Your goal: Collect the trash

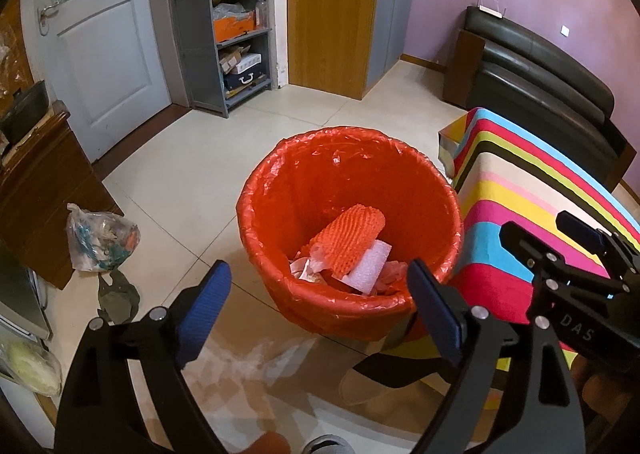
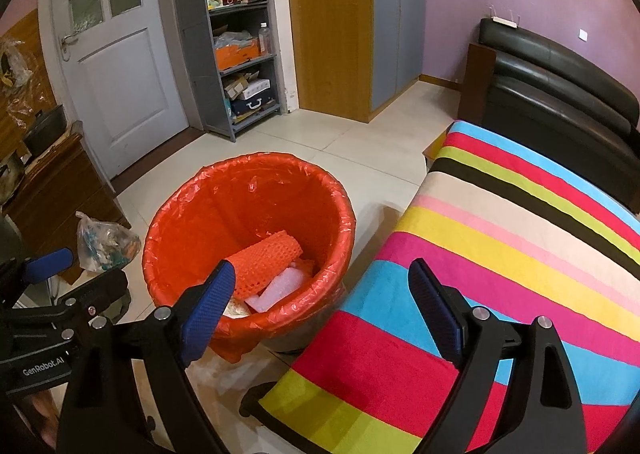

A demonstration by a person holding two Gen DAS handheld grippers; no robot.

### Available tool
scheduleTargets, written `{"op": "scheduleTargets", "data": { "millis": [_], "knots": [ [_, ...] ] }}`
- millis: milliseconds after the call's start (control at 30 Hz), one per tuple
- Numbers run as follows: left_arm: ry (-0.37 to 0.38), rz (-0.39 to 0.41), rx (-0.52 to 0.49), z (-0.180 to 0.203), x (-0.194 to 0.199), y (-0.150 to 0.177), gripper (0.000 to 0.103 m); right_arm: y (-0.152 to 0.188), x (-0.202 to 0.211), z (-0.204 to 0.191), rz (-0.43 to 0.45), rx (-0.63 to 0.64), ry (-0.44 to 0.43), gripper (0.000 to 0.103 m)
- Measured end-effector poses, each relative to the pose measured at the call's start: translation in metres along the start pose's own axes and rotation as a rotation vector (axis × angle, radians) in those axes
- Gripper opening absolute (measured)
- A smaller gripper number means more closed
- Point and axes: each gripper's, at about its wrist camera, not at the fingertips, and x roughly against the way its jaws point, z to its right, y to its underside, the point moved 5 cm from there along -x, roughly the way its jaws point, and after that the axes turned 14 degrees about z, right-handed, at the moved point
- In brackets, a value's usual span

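Note:
A bin with a red plastic liner [image 1: 296,190] [image 2: 216,210] stands on the tiled floor beside a striped cloth surface [image 1: 520,182] [image 2: 500,254]. Inside lie an orange foam net [image 1: 348,242] [image 2: 264,258], a white foam piece [image 1: 370,266] [image 2: 276,290] and crumpled paper scraps. My left gripper [image 1: 320,278] hangs open just above the bin's near rim, with nothing between its blue pads. My right gripper [image 2: 322,274] is open and empty too, straddling the bin's right rim and the cloth's edge. Each gripper shows in the other's view [image 1: 538,224] [image 2: 76,270].
A tied clear bag of rubbish [image 1: 100,242] [image 2: 106,244] lies on the floor left of the bin, against a dark wooden cabinet [image 1: 40,190]. Thin clear plastic [image 1: 248,366] lies on the floor under my left gripper. A black sofa [image 1: 540,66], grey shelves [image 1: 236,34] and a door [image 1: 100,54] stand farther back.

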Motion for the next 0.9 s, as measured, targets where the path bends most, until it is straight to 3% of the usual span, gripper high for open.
{"op": "scheduleTargets", "data": {
  "millis": [900],
  "knots": [
    [0.006, -0.012, 0.015, -0.0005, -0.0042, 0.0000, 0.087, -0.0020, -0.0036, -0.0005, -0.004, 0.008, -0.003, 0.084]
  ]
}}
